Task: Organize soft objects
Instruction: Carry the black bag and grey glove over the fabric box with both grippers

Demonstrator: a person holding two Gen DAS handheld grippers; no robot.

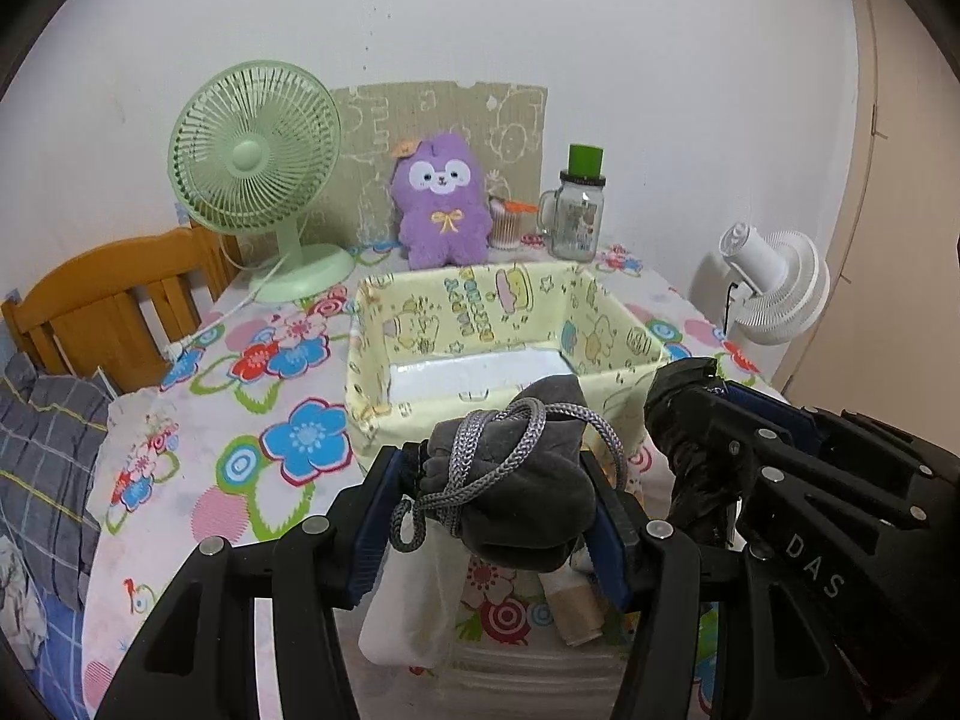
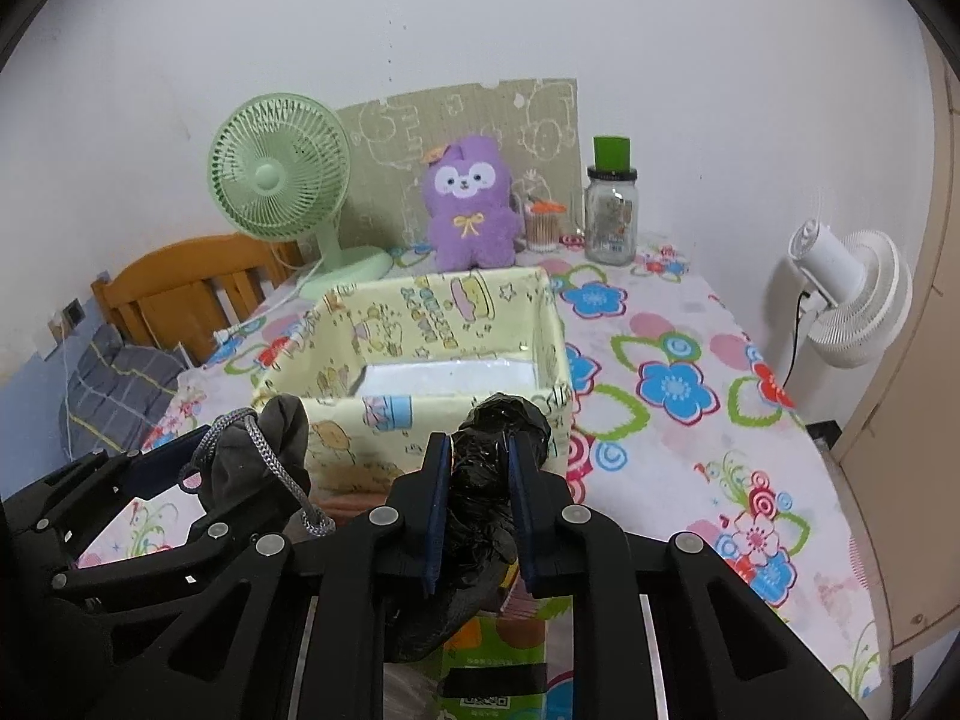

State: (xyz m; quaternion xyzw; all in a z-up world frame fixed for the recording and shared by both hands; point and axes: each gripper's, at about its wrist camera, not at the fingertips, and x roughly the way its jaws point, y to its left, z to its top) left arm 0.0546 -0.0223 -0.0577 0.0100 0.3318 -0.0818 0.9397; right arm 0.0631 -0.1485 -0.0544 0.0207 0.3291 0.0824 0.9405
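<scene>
My left gripper (image 1: 498, 498) is shut on a grey drawstring pouch (image 1: 516, 480) with a braided grey cord, held just in front of the yellow cartoon-print fabric box (image 1: 606, 324). The pouch also shows in the right wrist view (image 2: 258, 456). My right gripper (image 2: 480, 480) is shut on a crumpled black plastic bag (image 2: 486, 480), held at the near wall of the box (image 2: 432, 312); the bag also shows in the left wrist view (image 1: 690, 420). The box floor is white and bare. A purple plush toy (image 1: 441, 198) sits behind the box (image 2: 471, 204).
A green desk fan (image 1: 258, 168) stands at the back left, a glass jar with a green lid (image 1: 579, 210) at the back right, a white fan (image 1: 774, 288) off the table's right edge. A wooden headboard (image 1: 108, 306) is on the left. Small items lie under the grippers.
</scene>
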